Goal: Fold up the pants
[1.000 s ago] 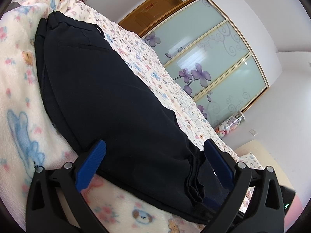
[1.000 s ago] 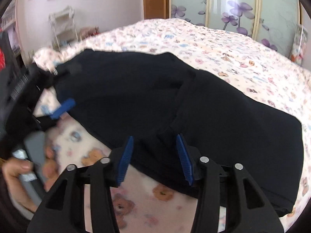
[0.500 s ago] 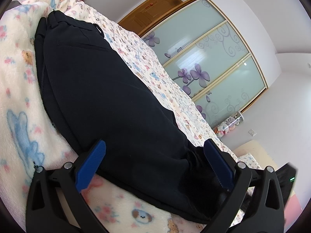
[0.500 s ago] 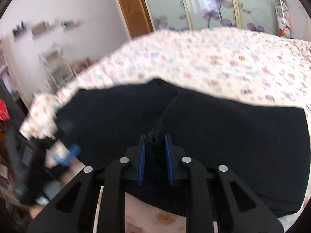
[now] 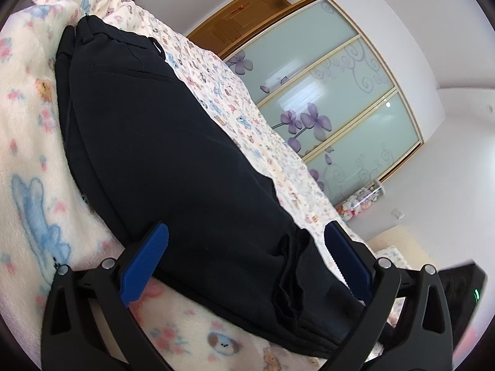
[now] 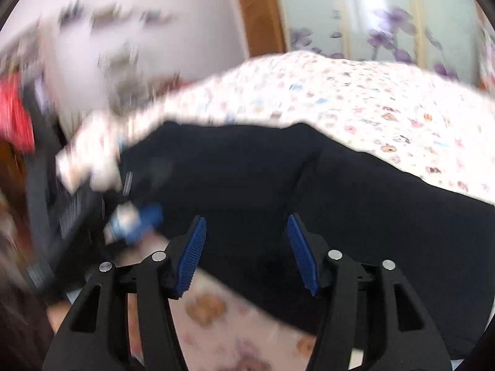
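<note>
Black pants (image 5: 173,160) lie folded lengthwise on a floral blanket (image 5: 27,142), waistband at the far end. My left gripper (image 5: 247,247) is open wide at the near end. The fabric lies between its blue pads (image 5: 148,256), and neither pad presses on it. In the blurred right wrist view the pants (image 6: 386,216) spread across the bed. My right gripper (image 6: 246,247) hovers over their near edge with its jaws opening. Cloth shows below the gap, but the pads hold none of it. The left gripper's blue pad (image 6: 148,216) shows at the pants' left end.
The bed's floral cover (image 6: 355,105) stretches behind the pants. A wardrobe with frosted sliding doors (image 5: 334,92) and a wooden door (image 5: 247,21) stand beyond the bed. A dark device with a green light (image 5: 461,293) sits at the right. Shelves and red cloth (image 6: 15,108) blur at the left.
The right gripper's jaws narrowed on a ridge of the pants half a second ago and have since spread apart. Its view has swung and blurred. The left gripper has held still.
</note>
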Available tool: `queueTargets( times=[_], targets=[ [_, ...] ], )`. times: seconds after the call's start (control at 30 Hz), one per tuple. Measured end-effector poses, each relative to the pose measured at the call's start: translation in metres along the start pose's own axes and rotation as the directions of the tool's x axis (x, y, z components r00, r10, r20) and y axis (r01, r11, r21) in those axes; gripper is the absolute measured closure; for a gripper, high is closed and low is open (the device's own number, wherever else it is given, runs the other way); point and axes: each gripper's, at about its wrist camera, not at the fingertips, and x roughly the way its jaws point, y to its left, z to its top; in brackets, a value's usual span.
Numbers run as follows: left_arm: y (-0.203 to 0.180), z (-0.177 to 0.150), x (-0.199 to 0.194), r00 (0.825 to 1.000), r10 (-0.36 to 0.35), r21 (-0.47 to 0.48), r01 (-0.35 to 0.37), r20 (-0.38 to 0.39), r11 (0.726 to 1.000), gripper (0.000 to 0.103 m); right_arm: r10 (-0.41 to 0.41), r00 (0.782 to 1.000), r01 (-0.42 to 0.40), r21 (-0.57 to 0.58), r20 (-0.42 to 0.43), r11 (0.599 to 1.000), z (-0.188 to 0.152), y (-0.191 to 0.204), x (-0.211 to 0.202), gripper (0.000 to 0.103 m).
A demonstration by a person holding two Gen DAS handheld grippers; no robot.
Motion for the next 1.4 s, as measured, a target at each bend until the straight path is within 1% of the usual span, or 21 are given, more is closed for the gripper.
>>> queueTargets(
  times=[0.03,0.07,0.17,0.23,0.27,0.37,0.43,0.53,0.57,0.63,0.7,0.8,0.87,0.93,1.03,1.1,1.17,1.23,1.3,1.33,1.4],
  targets=[
    [0.001,0.001,-0.002,1.0,-0.013,-0.011,0.013,0.001,1.0,0.002,0.023,1.0,-0.023,0.09,0.0,0.996,0.007,-0.014,0.003,0.046],
    [0.001,0.001,-0.004,1.0,-0.026,-0.022,0.026,0.001,0.999,0.002,0.06,0.998,-0.059,0.205,0.0,0.977,0.013,-0.033,0.008,0.046],
    [0.003,0.003,-0.009,0.998,-0.067,-0.054,0.068,0.007,0.996,0.002,0.125,0.992,-0.104,0.422,-0.021,0.9,0.018,-0.077,0.035,0.043],
    [0.004,0.004,-0.009,0.997,-0.076,-0.07,0.075,-0.005,0.995,0.002,0.154,0.984,-0.088,0.521,-0.086,0.849,0.009,-0.099,0.061,0.042],
    [0.004,0.005,-0.009,0.997,-0.078,-0.073,0.077,-0.011,0.994,0.002,0.163,0.982,-0.083,0.543,-0.099,0.835,0.004,-0.103,0.068,0.043],
    [0.002,0.007,-0.008,0.996,-0.085,-0.079,0.083,-0.023,0.993,0.002,0.163,0.981,-0.087,0.523,-0.101,0.848,0.006,-0.097,0.063,0.04],
    [0.002,0.009,-0.009,0.995,-0.092,-0.087,0.09,-0.024,0.992,0.002,0.219,0.972,-0.146,0.505,-0.088,0.851,0.004,-0.085,0.05,0.038],
    [0.0,0.011,-0.008,0.995,-0.099,-0.099,0.095,-0.03,0.991,0.002,0.314,0.948,-0.243,0.503,-0.061,0.83,-0.012,-0.068,0.037,0.026],
    [-0.002,0.012,-0.009,0.994,-0.101,-0.093,0.098,-0.028,0.991,0.002,0.317,0.946,-0.245,0.494,-0.066,0.835,-0.018,-0.065,0.038,0.026],
    [-0.009,0.011,-0.012,0.995,-0.101,-0.055,0.099,-0.026,0.994,0.002,0.269,0.956,-0.198,0.416,-0.118,0.887,-0.027,-0.054,0.046,0.026],
    [-0.017,0.011,-0.018,0.996,-0.09,-0.001,0.09,-0.029,0.996,0.002,0.247,0.961,-0.186,0.376,-0.121,0.908,-0.027,-0.044,0.037,0.026],
    [-0.025,0.022,-0.033,0.994,-0.102,0.053,0.104,-0.041,0.993,0.002,0.356,0.933,-0.313,0.363,-0.058,0.878,-0.027,-0.043,0.0,0.024],
    [-0.023,0.036,-0.047,0.992,-0.12,0.055,0.122,-0.037,0.991,0.002,0.366,0.931,-0.346,0.31,-0.008,0.886,-0.03,-0.047,-0.028,0.01],
    [-0.016,0.049,-0.053,0.992,-0.124,0.047,0.125,-0.029,0.991,0.002,0.376,0.925,-0.378,0.261,0.061,0.888,-0.042,-0.063,-0.063,0.008],
    [-0.001,0.077,-0.051,0.998,-0.054,0.022,0.054,-0.029,0.998,0.002,0.364,0.921,-0.389,0.275,0.14,0.879,-0.06,-0.097,-0.091,0.007],
    [0.008,0.098,-0.046,0.999,-0.034,-0.01,0.033,-0.029,0.999,0.002,0.355,0.916,-0.397,0.303,0.187,0.866,-0.071,-0.121,-0.102,0.007],
    [0.018,0.114,-0.041,0.999,0.023,-0.028,-0.024,-0.033,0.999,0.002,0.347,0.911,-0.404,0.322,0.222,0.856,-0.081,-0.138,-0.104,0.005],
    [0.04,0.122,-0.03,0.994,0.058,-0.076,-0.066,-0.095,0.995,0.002,0.351,0.902,-0.425,0.364,0.253,0.829,-0.098,-0.154,-0.099,0.005],
    [0.076,0.116,-0.014,0.98,0.029,-0.173,-0.064,-0.198,0.983,0.002,0.37,0.888,-0.455,0.403,0.274,0.794,-0.109,-0.164,-0.092,0.005],
    [0.084,0.112,-0.012,0.977,0.017,-0.177,-0.055,-0.21,0.983,0.004,0.382,0.876,-0.477,0.409,0.295,0.778,-0.11,-0.166,-0.091,0.005],
    [0.084,0.105,-0.016,0.982,-0.013,-0.117,-0.009,-0.187,0.993,0.005,0.389,0.867,-0.491,0.4,0.31,0.774,-0.11,-0.166,-0.091,0.004]
  ],
)
